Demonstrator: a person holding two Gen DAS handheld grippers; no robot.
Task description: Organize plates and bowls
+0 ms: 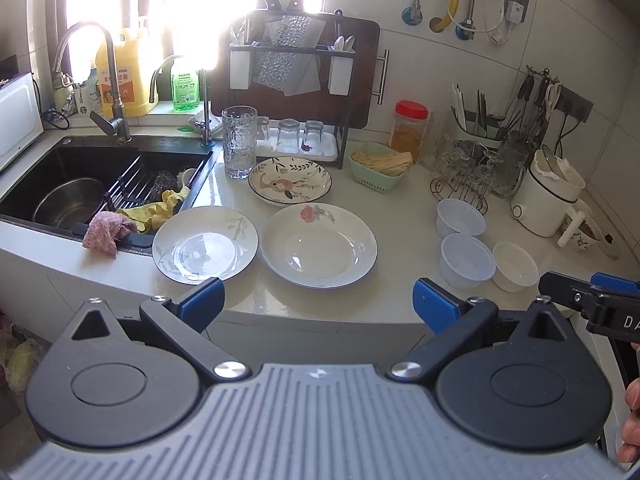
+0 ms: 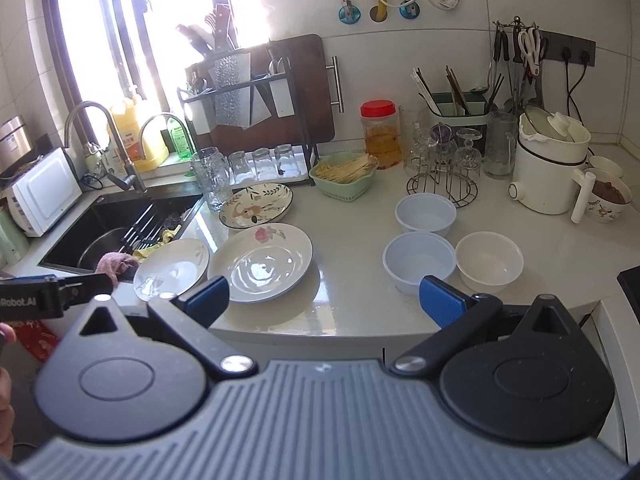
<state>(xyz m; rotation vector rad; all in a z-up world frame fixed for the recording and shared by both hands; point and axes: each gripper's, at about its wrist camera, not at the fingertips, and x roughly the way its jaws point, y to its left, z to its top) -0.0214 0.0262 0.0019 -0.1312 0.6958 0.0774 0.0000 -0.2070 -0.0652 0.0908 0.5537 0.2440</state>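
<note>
Holding both grippers off the bench's front edge, nothing started. Left gripper (image 1: 318, 300) wide, empty; right gripper (image 2: 324, 300) same. Three plates (image 1: 319, 245) lie singly, unstacked, from the sink (image 1: 52, 168) corner toward mid-bench. Three bowls (image 2: 419, 262) sit apart near the right end, unnested as far as the fisheye shows. All stacking is left.

Right gripper (image 2: 324, 300) wide apart, empty, off the counter (image 2: 352, 304) edge. Three plates (image 2: 260, 264) left, three bowls (image 2: 418, 262) right, all separate.
</note>
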